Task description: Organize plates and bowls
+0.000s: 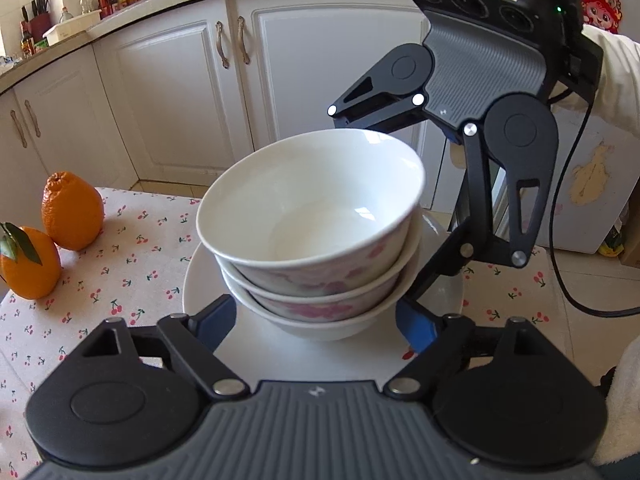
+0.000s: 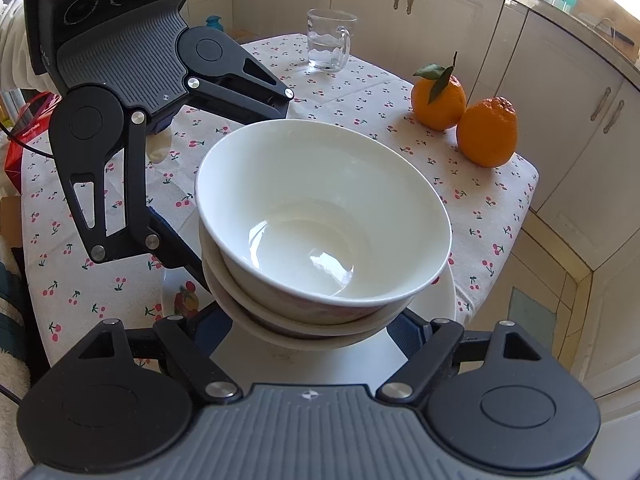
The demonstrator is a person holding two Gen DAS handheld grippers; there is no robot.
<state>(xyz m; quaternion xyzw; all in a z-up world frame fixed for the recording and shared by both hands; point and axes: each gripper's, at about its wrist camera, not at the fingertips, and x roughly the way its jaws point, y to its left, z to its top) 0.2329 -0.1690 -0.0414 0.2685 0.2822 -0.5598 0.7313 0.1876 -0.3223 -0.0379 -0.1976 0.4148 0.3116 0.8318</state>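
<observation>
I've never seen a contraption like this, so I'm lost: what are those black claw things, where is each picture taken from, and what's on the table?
There is no robot here. A person holds a two-finger gripper in each hand, each with a camera looking along its fingers. The left wrist view comes from the left gripper, the right wrist view from the right gripper; each also sees the other gripper opposite. On the cherry-print tablecloth sits a white plate bearing three stacked bowls. Two oranges and a glass mug also stand on the table. Both grippers straddle the stack with jaws open; nothing is held.
</observation>
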